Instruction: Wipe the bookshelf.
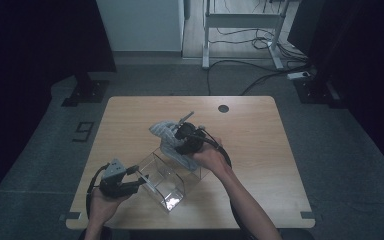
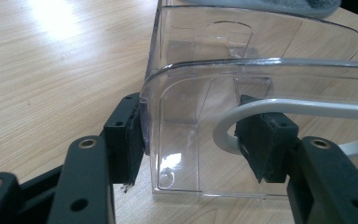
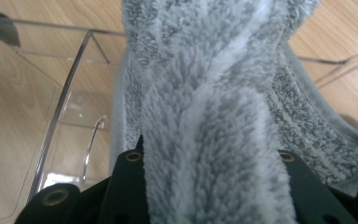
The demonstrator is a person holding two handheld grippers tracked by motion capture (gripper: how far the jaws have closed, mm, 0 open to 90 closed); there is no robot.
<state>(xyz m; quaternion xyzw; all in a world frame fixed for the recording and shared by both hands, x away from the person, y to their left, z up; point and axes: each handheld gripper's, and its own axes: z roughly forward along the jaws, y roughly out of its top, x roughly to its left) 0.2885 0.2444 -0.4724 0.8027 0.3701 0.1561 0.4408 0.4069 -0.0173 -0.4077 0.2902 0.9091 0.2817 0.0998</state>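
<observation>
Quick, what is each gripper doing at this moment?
Left gripper: closed on the wall of the clear box.
Right gripper: closed on the grey towel.

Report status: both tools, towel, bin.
Left tool clamped on bin wall, one pad inside. Right tool shut on grey towel, held over bin's far end. Nothing in the way.

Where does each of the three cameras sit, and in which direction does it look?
High view: above the person's side, looking forward and down at the table; forearms and both hands show.
Left gripper view: on the left gripper, facing the clear box wall between its jaws.
Right gripper view: on the right gripper, facing the grey towel it holds.
Shared: box and towel.
</observation>
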